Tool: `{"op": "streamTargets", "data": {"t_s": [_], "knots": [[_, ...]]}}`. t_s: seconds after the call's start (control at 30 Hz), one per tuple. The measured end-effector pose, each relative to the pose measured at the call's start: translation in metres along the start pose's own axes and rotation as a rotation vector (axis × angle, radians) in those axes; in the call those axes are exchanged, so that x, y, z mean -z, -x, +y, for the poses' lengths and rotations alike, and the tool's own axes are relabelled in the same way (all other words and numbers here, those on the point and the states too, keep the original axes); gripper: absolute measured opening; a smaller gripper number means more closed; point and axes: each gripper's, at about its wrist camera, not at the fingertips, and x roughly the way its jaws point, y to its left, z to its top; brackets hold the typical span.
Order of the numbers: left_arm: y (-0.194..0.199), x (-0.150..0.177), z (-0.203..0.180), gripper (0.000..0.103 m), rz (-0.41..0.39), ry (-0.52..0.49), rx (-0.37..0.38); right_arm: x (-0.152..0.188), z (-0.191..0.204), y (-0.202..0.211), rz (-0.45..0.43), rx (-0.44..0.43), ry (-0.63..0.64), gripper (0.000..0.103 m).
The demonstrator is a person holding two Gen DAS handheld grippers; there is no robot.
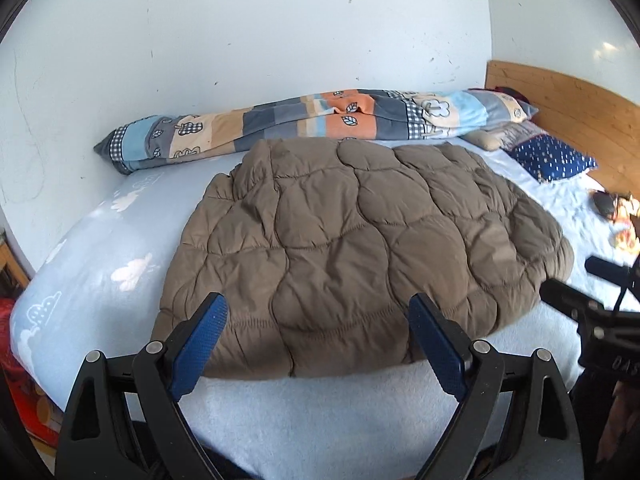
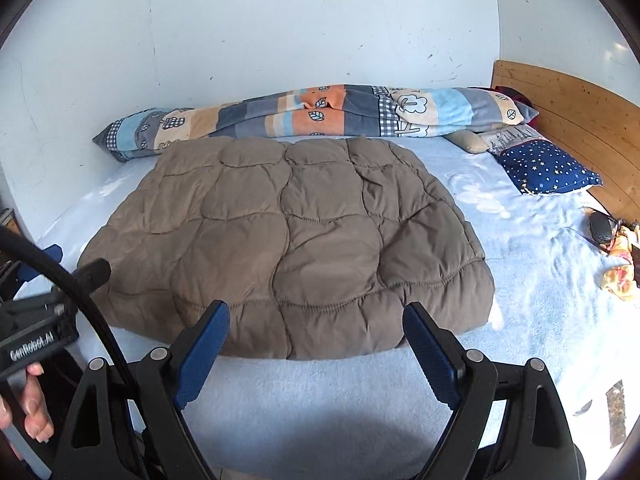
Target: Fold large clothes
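Note:
A brown quilted puffer jacket (image 1: 352, 248) lies flat on the light blue bed sheet (image 1: 100, 248), folded into a rounded block; it also shows in the right wrist view (image 2: 288, 240). My left gripper (image 1: 318, 308) is open and empty, held just above the jacket's near hem. My right gripper (image 2: 316, 316) is open and empty, at the jacket's near edge. The right gripper's body (image 1: 592, 312) shows at the right edge of the left wrist view. The left gripper's body (image 2: 36, 320) and the hand holding it show at the left of the right wrist view.
A rolled patchwork duvet (image 1: 320, 124) lies along the white wall behind the jacket. A navy starred pillow (image 2: 548, 168) lies by the wooden headboard (image 2: 580, 120). Sunglasses (image 2: 600, 228) and a yellow patterned cloth (image 2: 620, 272) lie on the sheet at the right.

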Motion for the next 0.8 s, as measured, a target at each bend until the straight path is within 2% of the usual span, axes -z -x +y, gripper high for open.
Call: {"op": "streamTargets", "data": {"t_s": [0.07,0.23,0.8], "knots": [[-0.008,0.001,-0.005,0.092,0.030,-0.031,-0.008,-0.001,0.000,-0.002,0.003,0.011,0.013,0.092],[-0.022,0.008,-0.001,0.092,0.063,-0.026,-0.043,0.001,0.000,-0.010,0.027,0.004,-0.007,0.092],[-0.041,0.012,0.011,0.092,0.121,0.023,-0.033,0.005,0.011,-0.025,0.082,-0.011,0.020,0.092]]}}
